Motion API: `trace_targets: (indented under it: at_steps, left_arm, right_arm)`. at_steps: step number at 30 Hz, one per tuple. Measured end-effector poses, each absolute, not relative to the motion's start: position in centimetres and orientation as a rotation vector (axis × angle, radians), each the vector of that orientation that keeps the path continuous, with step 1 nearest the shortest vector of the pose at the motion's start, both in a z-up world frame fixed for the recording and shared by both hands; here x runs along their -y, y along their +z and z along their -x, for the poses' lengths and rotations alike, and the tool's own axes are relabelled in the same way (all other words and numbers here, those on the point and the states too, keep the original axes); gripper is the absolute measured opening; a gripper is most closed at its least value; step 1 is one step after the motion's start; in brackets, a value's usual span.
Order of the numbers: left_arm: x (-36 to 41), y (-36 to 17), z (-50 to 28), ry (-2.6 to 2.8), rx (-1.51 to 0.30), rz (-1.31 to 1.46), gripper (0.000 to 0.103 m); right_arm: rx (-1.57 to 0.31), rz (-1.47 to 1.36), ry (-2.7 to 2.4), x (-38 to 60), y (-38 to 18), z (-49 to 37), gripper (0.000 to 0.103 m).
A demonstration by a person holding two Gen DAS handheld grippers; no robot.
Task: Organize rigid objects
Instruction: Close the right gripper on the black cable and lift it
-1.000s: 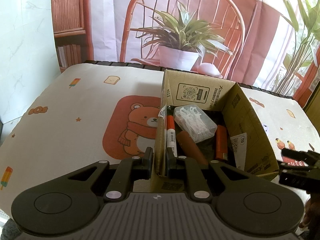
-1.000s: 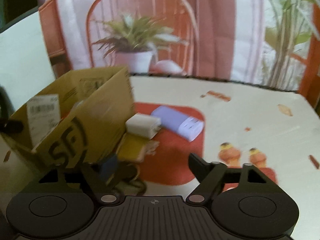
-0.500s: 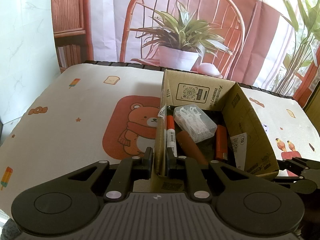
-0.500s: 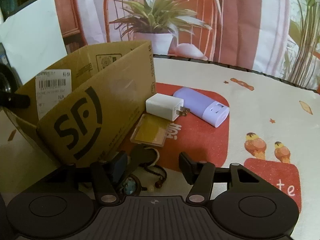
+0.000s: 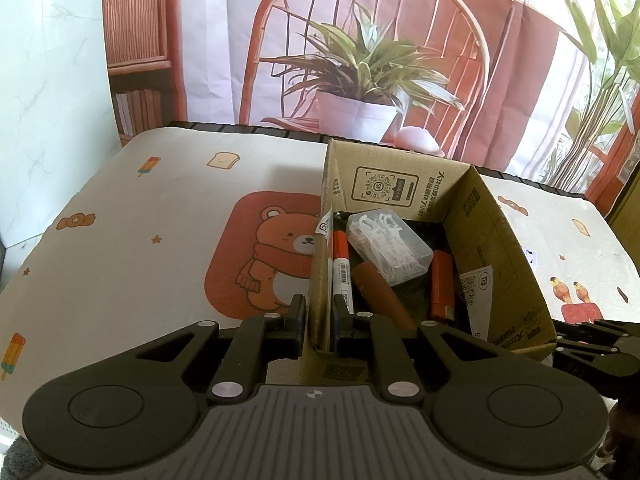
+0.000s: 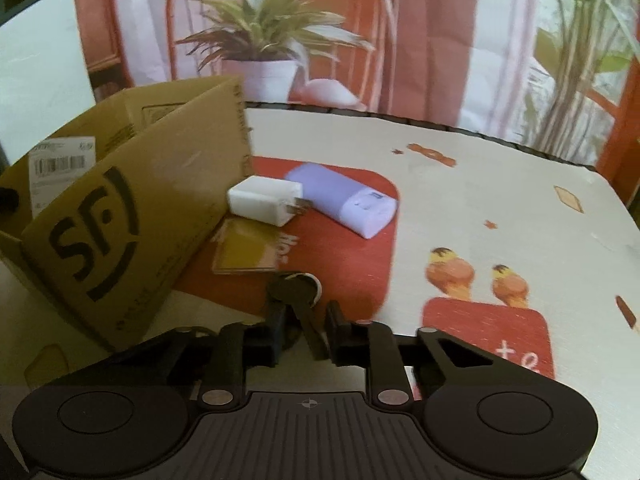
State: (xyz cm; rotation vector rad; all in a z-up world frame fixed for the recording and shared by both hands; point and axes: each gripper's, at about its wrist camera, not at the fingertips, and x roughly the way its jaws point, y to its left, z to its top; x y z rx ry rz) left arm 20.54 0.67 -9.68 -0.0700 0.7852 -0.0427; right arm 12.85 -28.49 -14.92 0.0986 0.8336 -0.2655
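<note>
On the worktop [image 5: 120, 248] stands a cardboard box [image 5: 500, 248], both tongs at its near side

Left tongs [image 5: 319, 320] clamp the box's near-left wall; inside lie a clear floss-pick case [image 5: 390, 246], marker [image 5: 341, 268] and orange lighter [image 5: 442, 284]. Just right of the box, the right tongs [image 6: 306, 334] have just been closing on a dark key-like item [image 6: 294, 292]; beyond it a purple power bank [image 6: 344, 198], white charger [image 6: 264, 199] and yellow card [image 6: 246, 252]

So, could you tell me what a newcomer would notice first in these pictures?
Probably the open cardboard box in the middle of the cartoon-print table, its near wall pinched by the left claw. Inside lie a clear case of floss picks and a red marker. Beside the box, the right claw has just been closing on a dark key-like item.
</note>
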Motion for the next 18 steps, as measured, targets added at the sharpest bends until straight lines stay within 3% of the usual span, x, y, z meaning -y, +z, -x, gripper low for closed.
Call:
trace_targets:
  at_steps: [18]
  left_arm:
    - [-0.6,-9.6,-20.5,-0.041,-0.786,0.068,0.015]
  right_arm:
    - [-0.819,-0.079,-0.267,28.8,-15.3,-14.0,0.032]
